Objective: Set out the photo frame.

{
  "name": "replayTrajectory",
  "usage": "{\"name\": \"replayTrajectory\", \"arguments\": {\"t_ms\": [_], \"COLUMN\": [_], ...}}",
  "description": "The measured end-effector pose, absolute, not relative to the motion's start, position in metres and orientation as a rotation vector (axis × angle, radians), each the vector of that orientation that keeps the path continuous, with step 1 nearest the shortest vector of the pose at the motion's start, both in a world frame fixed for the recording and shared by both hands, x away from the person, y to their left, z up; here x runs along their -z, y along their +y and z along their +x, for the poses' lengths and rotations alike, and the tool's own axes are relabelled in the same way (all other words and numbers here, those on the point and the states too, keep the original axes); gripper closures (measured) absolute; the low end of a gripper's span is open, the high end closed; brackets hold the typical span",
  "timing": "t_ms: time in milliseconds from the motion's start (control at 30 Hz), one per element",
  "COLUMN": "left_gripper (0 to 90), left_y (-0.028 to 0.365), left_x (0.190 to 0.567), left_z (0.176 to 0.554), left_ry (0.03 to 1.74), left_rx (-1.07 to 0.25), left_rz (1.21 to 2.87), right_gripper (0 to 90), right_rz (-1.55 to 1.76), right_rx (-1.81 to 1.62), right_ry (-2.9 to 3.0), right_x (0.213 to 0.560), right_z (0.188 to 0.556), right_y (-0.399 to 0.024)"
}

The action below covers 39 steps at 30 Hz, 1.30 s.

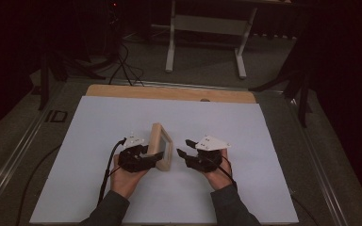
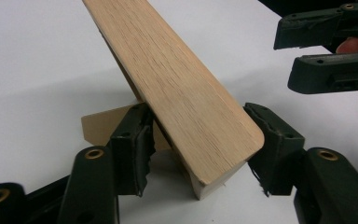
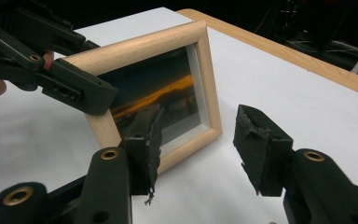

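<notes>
Left gripper view: left gripper (image 2: 200,144) jaws close around wooden frame (image 2: 182,93), right pad touching

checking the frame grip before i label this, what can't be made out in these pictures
- Picture frame back and stand: left gripper view, mostly behind the frame's own wooden edge.
- Left gripper pad contact: jaws flank the frame, contact not clear.
- Photo under the glass: right gripper view, dark, partly behind a jaw.

The upright picture frame (image 1: 162,147) stands between both grippers; white table sheet (image 1: 99,122) around lies open.
</notes>
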State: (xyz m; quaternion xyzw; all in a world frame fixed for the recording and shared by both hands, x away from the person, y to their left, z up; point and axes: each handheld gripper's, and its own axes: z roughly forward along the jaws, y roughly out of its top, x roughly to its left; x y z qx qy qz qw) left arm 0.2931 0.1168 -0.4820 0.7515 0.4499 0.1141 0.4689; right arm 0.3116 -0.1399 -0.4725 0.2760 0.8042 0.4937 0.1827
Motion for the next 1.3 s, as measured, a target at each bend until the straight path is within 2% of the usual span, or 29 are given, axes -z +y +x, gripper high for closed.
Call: {"name": "replayTrajectory", "arguments": {"t_ms": [533,1067,1300], "left_gripper": [47.1,59.5,60.6], "left_y": [0.116,0.115,0.113], "left_x": [0.481,0.480,0.480], "left_z": [0.293,0.290,0.289], "left_ry": [1.112,1.093,1.077], "left_rx": [-0.277,-0.292,-0.310], "left_rz": [1.849,1.846,1.855], "right_gripper": [50.5,50.6,50.6], "right_rz": [0.789,0.799,0.807], "right_rx": [-1.403,-1.412,-1.420], "right_ry": [2.239,2.211,2.193], "right_x": [0.469,0.465,0.463], "right_z": [0.312,0.312,0.312], "right_y": [-0.144,-0.148,-0.151]}}
